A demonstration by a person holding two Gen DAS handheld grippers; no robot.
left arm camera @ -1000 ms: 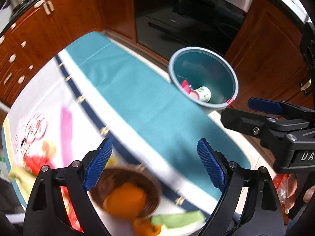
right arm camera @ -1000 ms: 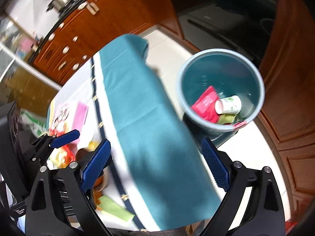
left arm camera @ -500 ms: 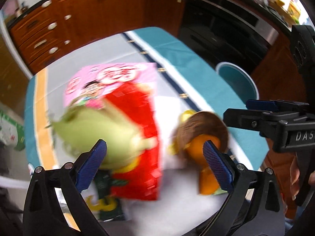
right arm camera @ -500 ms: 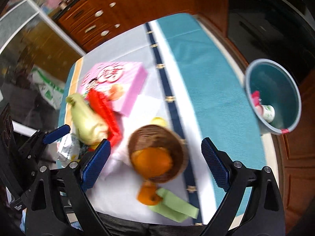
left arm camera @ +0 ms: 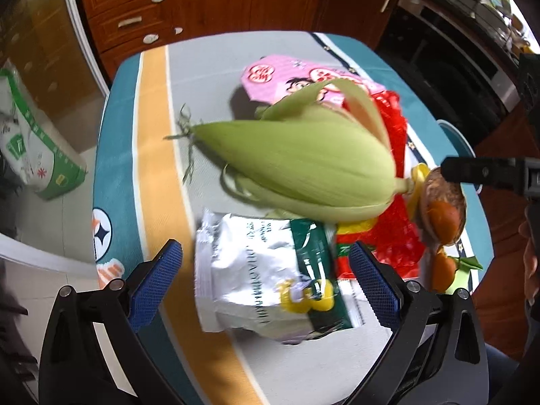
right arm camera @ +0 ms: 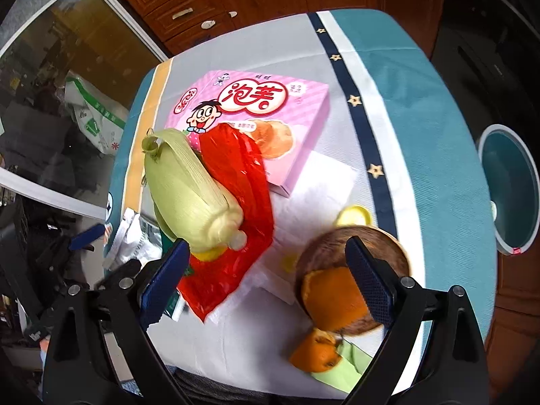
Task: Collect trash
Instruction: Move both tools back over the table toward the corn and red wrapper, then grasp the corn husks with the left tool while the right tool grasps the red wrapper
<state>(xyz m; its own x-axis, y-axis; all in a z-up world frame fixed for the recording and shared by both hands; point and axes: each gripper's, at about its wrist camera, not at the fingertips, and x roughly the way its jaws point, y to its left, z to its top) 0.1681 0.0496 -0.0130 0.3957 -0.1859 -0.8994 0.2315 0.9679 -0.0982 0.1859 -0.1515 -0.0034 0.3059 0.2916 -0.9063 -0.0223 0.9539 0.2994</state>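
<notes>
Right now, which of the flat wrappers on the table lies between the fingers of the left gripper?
The silver and green foil packet, in front of the open left gripper. The red plastic wrapper lies partly under the corn cob.

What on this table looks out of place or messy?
An unhusked corn cob lies across a crumpled red plastic bag, which overlaps the pink snack box. A torn silver wrapper lies near the edge. Orange peel fills the wooden bowl, with another piece beside it.
</notes>
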